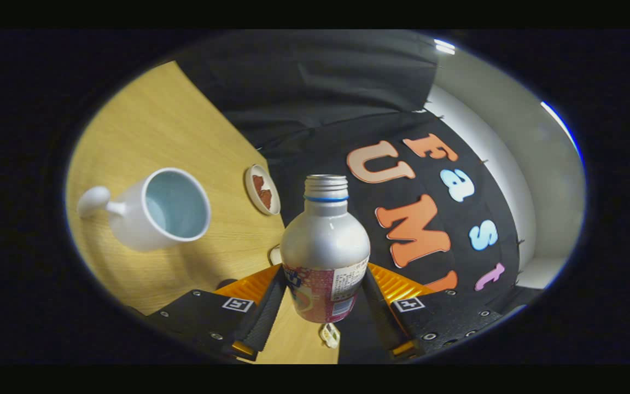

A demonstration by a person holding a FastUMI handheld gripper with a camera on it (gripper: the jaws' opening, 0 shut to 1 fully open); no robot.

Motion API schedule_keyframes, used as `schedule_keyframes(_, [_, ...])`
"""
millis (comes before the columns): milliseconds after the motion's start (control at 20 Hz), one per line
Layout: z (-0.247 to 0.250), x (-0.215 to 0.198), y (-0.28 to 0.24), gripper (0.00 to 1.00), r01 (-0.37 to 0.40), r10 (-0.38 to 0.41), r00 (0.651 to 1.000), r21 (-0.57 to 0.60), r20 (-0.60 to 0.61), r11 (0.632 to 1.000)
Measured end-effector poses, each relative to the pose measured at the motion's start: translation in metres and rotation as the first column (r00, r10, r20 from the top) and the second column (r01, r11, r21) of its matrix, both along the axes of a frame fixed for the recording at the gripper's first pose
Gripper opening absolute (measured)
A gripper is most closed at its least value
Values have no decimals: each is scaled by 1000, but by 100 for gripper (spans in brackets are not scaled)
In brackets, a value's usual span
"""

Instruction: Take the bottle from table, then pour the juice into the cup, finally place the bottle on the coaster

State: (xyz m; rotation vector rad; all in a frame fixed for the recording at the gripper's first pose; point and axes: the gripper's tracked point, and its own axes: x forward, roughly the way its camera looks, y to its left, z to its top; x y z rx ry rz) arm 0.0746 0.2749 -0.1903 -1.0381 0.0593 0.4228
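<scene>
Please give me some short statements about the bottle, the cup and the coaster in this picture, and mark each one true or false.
1. The gripper is shut on the bottle. True: both fingers press on its lower body.
2. The bottle has its cap on. False: the threaded neck is open, with no cap.
3. The cup is white, with its handle on the side away from the bottle. True.
4. The bottle stands on the coaster. False: the coaster lies on the table beyond the fingers, apart from the bottle.
5. The cup lies between the fingers. False: it is off to the left of them, on the table.
</scene>
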Motion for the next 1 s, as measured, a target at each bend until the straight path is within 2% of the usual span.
schedule_keyframes(100, [5, 6, -3, 77, 39, -27, 997, 166, -73, 985])
schedule_keyframes(200, [9, 13, -8, 78, 78, -39, 990, 295, -136, 952])
schedule_keyframes(400, [2, 18, -20, 78, 167, -49, 968, 486, -247, 858])
schedule_keyframes(650, [-28, 34, -35, 78, 289, -61, 924, 585, -376, 758])
schedule_keyframes(1000, [-87, 39, -36, 78, 408, -47, 845, 585, -532, 701])
